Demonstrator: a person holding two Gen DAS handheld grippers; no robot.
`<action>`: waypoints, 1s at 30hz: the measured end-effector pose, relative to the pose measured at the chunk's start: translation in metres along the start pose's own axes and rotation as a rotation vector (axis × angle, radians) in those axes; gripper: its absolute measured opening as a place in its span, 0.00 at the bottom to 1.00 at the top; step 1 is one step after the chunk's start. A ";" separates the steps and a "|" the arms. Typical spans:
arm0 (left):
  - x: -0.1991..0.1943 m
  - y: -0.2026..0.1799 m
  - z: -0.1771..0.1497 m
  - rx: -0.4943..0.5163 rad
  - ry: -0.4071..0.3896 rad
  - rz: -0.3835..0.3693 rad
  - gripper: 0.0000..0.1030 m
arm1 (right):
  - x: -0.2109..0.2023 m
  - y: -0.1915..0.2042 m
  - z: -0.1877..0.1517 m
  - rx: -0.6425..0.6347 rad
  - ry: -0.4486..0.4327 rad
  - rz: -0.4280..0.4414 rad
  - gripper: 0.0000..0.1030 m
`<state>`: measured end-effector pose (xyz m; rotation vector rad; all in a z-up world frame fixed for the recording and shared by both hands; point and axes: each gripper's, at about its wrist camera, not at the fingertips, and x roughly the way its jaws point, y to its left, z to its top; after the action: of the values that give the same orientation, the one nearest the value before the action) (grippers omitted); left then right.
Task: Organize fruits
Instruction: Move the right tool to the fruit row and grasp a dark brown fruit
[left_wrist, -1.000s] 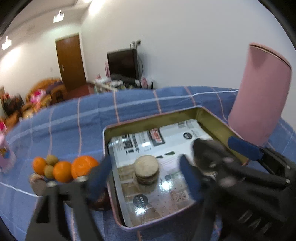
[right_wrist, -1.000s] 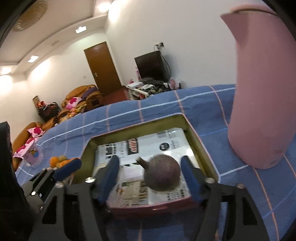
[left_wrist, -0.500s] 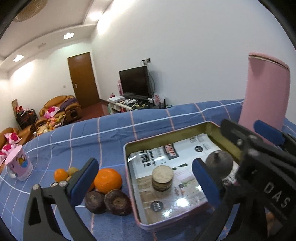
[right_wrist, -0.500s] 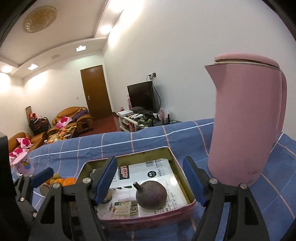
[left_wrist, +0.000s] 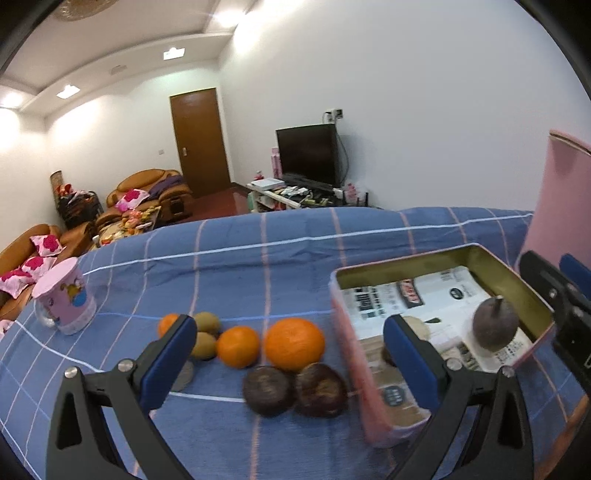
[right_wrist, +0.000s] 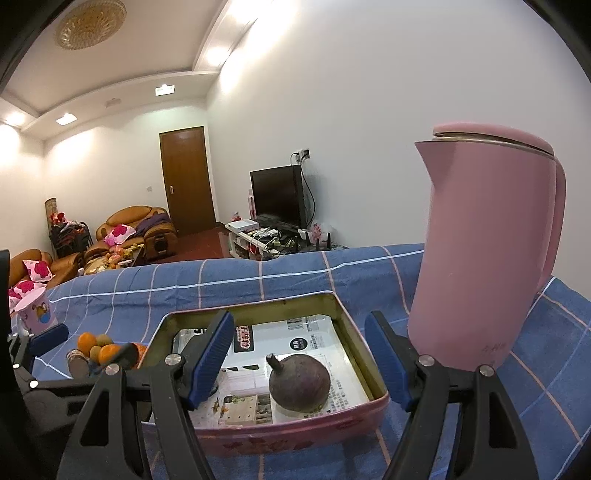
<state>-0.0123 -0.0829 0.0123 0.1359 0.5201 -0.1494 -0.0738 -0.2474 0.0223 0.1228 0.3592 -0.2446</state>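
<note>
Left wrist view: our left gripper (left_wrist: 290, 363) hangs spread over 2 dark fruits (left_wrist: 295, 387) and oranges (left_wrist: 294, 343) beside the tin (left_wrist: 436, 260). Right gripper (right_wrist: 299, 354), spread too, faces the tin's purple fruit (right_wrist: 300, 382); pink kettle (right_wrist: 484, 251) crowds right.

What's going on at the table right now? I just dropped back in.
Fruit is being sorted into the pink tin on the blue checked cloth. One dark purple fruit already sits inside it on the printed liner. Both tools are open and empty: the right tool hovers over the tin, the left tool over the loose pile, where oranges, kiwis and two dark fruits wait.
</note>
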 end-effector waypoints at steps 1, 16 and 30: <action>0.000 0.003 -0.001 -0.003 0.003 0.000 1.00 | 0.000 0.001 0.000 -0.002 0.001 0.002 0.72; 0.007 0.054 -0.008 -0.008 0.046 0.032 1.00 | -0.004 0.035 -0.006 -0.076 0.035 0.049 0.72; 0.026 0.127 -0.019 -0.031 0.160 0.108 1.00 | -0.002 0.104 -0.021 -0.214 0.122 0.198 0.71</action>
<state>0.0233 0.0421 -0.0058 0.1464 0.6731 -0.0252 -0.0553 -0.1431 0.0113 -0.0378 0.4888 -0.0025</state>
